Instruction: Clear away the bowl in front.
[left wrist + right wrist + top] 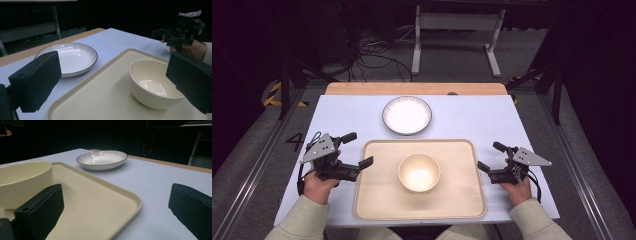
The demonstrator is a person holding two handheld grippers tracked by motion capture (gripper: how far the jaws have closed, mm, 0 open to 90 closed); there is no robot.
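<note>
With my left gripper (359, 149) and right gripper (488, 157) both spread wide and empty at the cream tray's (377, 200) side edges, the bowl (419, 172) at tray centre could slide if I lift unevenly.

The bowl (419, 172) and tray (377, 200) were plain cream. The plate (407, 115) was white with fine radial grey lines and a dark rim. The worktop (472, 117) was pale blue-grey with a wooden far edge.
</note>
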